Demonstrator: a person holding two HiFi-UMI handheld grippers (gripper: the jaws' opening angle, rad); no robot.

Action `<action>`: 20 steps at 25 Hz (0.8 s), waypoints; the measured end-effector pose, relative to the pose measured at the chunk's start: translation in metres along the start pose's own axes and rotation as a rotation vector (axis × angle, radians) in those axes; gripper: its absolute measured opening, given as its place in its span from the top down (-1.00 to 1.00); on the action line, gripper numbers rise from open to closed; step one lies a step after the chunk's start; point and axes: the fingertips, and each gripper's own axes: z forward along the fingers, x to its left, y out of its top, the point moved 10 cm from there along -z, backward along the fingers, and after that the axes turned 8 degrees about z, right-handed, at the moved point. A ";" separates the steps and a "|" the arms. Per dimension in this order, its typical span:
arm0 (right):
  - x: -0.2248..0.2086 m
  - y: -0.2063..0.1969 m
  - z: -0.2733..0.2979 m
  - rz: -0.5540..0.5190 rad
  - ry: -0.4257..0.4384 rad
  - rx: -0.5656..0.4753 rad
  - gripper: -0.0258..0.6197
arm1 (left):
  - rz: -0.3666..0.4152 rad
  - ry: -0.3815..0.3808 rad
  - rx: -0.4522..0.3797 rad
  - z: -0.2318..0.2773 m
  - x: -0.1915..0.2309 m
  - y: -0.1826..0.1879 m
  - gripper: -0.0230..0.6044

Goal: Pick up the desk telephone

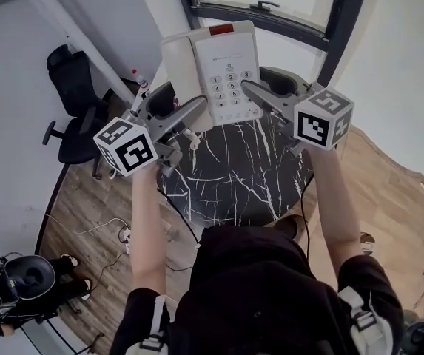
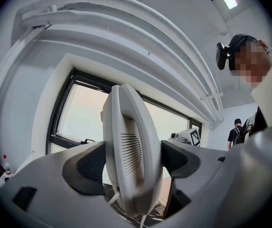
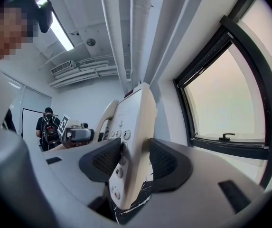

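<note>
The white desk telephone (image 1: 219, 72) hangs in the air above a round black marble table (image 1: 234, 180), keypad towards me and handset on its left side. My left gripper (image 1: 197, 117) is shut on the handset side, and my right gripper (image 1: 252, 93) is shut on the keypad side. In the left gripper view the handset's edge (image 2: 131, 151) stands upright between the dark pads of the left gripper (image 2: 132, 164). Seen from the right gripper view, the keypad body (image 3: 135, 122) is clamped in the right gripper (image 3: 135, 164), with number keys showing beside the left pad.
A dark-framed window (image 1: 271, 9) lies straight ahead of the phone. A black office chair (image 1: 75, 102) stands at the left on the wood floor, with cables (image 1: 115, 231) trailing below it. A pale wooden tabletop (image 1: 393, 191) lies at the right. A person with a backpack (image 3: 48, 127) stands across the room.
</note>
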 end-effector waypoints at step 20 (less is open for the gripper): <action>-0.003 -0.003 0.002 -0.012 -0.006 -0.004 0.28 | 0.010 0.004 0.006 0.002 0.003 -0.003 -0.29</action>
